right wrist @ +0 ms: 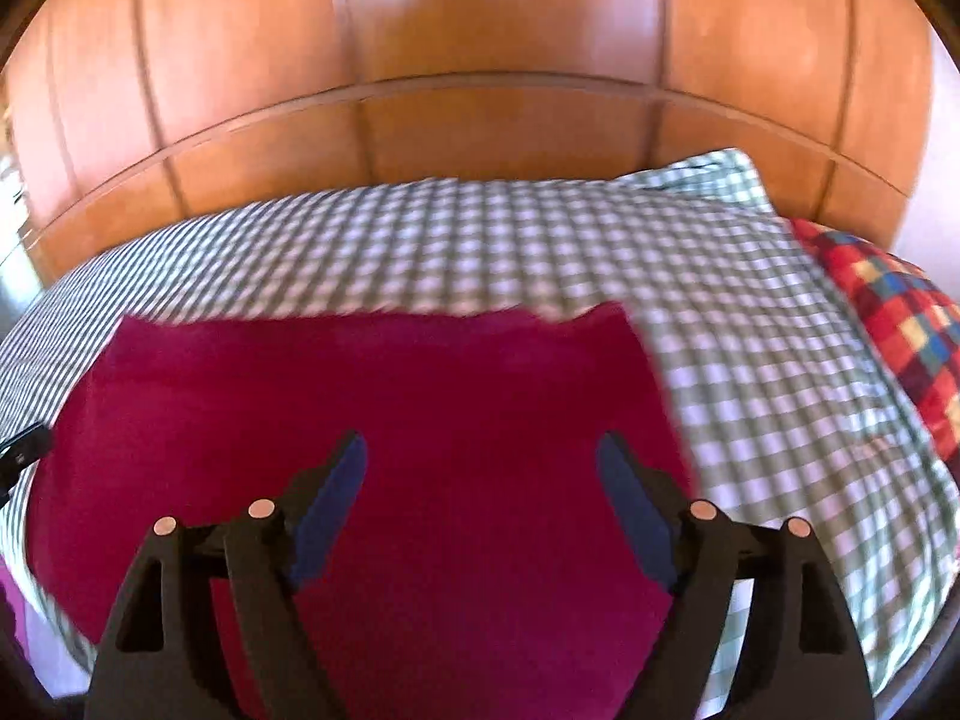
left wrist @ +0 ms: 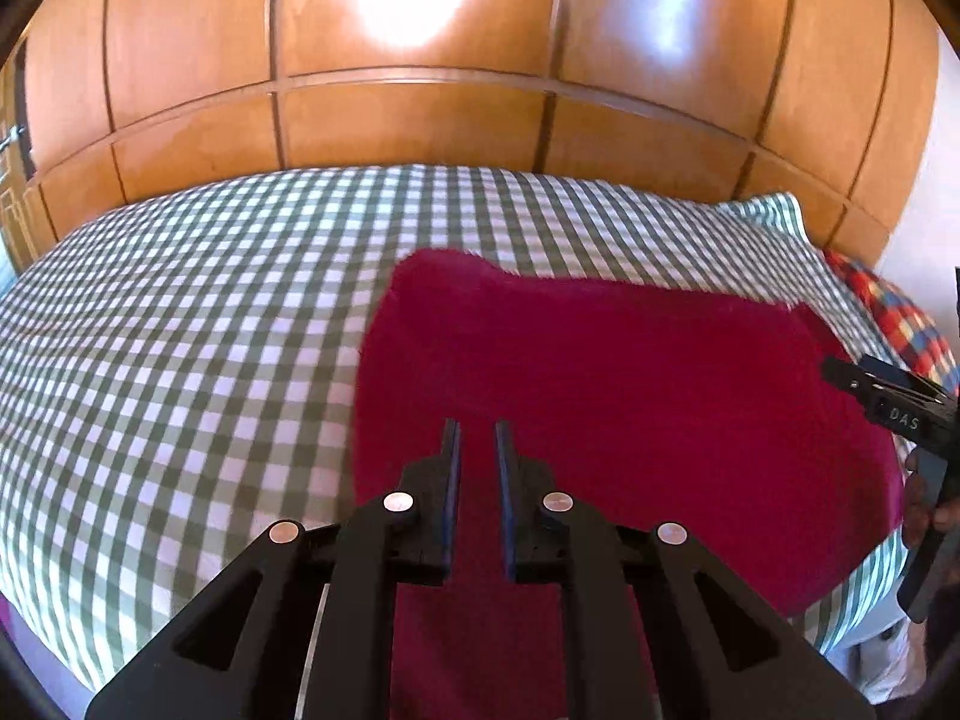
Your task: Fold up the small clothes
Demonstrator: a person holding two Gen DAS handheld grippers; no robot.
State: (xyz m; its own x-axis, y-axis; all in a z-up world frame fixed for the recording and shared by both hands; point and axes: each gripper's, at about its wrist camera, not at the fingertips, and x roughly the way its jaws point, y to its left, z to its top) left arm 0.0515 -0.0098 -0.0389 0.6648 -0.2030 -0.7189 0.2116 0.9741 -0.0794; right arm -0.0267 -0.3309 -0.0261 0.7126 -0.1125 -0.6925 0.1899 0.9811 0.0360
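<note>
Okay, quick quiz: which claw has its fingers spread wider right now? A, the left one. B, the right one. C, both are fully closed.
B: the right claw shows a wide gap over the red garment, while the left claw has only a narrow slit between its fingers, with nothing gripped.

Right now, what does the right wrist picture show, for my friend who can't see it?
A black two-finger gripper, fingers wide apart, hangs over a dark pink fuzzy cloth spread on a green-and-white checked bedsheet. A wooden panelled wall stands behind.
</note>
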